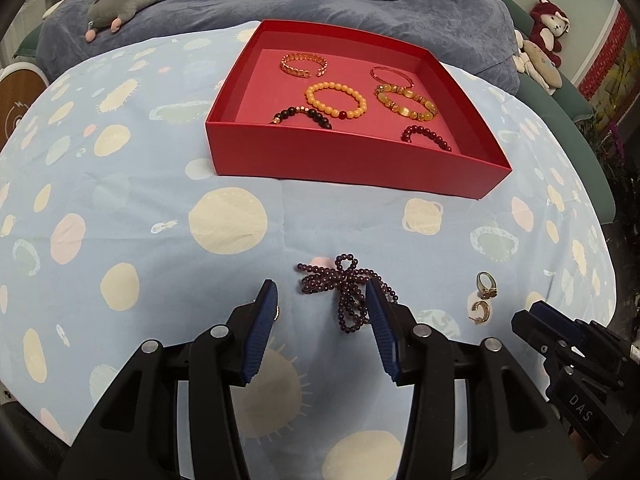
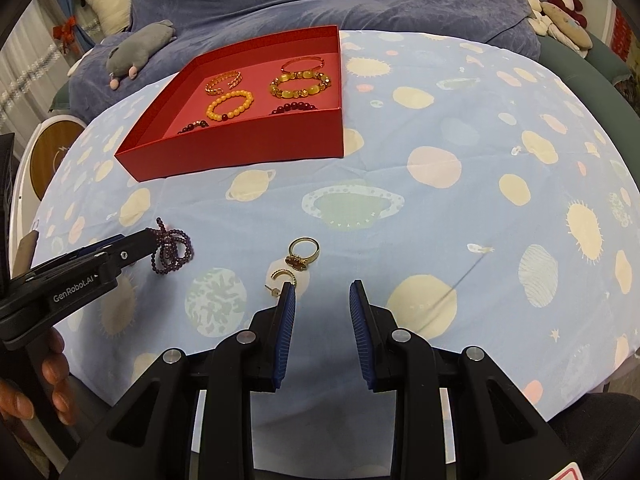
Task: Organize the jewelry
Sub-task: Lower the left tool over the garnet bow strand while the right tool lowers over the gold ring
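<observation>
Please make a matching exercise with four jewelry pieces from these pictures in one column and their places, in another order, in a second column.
1. purple bead strand
2. gold ring
3. orange bead bracelet
4. gold earring

A. inside the red box
B. on the cloth, between the left gripper's open jaws
C. by the right gripper's left finger
D. on the cloth, just beyond the earring

Pairs: 1-B, 2-D, 3-A, 4-C

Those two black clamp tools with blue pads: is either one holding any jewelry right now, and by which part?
Nothing is held. The left gripper is open beside the purple beaded strand lying on the cloth; the right gripper is open and empty.
</observation>
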The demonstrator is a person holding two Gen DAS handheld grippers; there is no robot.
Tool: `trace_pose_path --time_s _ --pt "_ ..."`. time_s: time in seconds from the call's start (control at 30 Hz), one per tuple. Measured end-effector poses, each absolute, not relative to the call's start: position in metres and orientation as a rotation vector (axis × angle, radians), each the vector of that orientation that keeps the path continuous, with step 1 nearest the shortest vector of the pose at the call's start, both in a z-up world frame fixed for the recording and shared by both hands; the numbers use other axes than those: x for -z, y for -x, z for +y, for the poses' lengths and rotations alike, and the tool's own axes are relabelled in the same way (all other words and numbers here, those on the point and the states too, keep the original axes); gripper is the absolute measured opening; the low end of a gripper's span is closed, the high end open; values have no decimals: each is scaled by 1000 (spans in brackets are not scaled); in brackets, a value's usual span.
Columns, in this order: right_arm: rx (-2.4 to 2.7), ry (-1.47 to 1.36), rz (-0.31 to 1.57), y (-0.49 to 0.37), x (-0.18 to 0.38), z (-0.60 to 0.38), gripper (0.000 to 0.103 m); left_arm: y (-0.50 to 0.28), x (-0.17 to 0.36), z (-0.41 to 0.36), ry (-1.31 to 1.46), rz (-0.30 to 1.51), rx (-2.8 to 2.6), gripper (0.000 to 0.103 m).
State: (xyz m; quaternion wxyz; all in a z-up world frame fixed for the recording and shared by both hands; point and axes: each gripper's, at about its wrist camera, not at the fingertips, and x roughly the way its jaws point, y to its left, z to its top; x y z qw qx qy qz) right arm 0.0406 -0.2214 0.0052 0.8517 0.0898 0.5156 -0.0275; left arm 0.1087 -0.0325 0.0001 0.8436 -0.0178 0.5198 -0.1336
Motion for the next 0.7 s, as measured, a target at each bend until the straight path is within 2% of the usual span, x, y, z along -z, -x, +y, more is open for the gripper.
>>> trace_pose_path --time_s 0.17,0.3,0.4,0.7 --pt "58 -192 1086 -43 -4 -222 28 -113 7 -35 49 1123 312 26" --pt "58 -193 1088 -46 -3 -222 28 -112 10 -36 54 1130 331 7" --pt "58 -194 1088 -47 -3 -223 28 -110 9 -34 59 1128 335 3" --pt "51 -192 1084 -49 -4 -220 28 -93 2 -27 78 1117 355 3"
